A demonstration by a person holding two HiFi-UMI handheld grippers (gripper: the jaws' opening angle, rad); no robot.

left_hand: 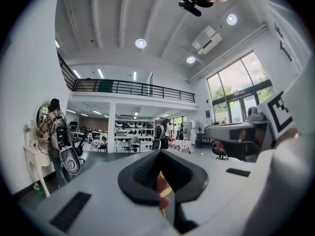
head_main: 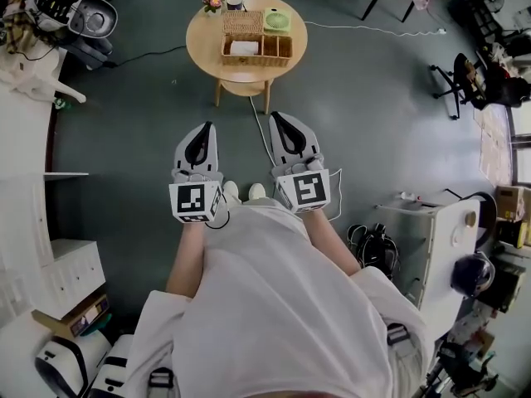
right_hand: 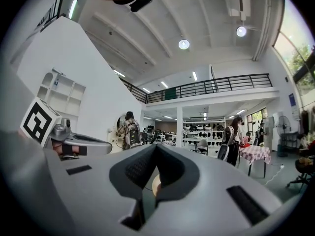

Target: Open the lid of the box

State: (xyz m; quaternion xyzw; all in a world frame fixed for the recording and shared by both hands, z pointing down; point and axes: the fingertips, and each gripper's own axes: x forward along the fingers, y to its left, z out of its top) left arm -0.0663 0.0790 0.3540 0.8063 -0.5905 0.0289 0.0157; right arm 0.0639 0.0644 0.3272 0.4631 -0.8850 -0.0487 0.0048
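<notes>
Though seemingly shut, both grippers (head_main: 206, 131) (head_main: 279, 123) level.

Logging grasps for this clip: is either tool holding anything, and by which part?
Nothing is held. The left tool and the right tool are both shut and empty, well short of the table that bears the box.

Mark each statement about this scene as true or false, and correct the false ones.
1. The left claw and the right claw are both shut and empty. True.
2. The right claw touches the basket. False: both claws are held well short of the table.
3. The table is round. True.
4. The green bowl lies on the floor. False: it stands on the table, next to the basket.
</notes>
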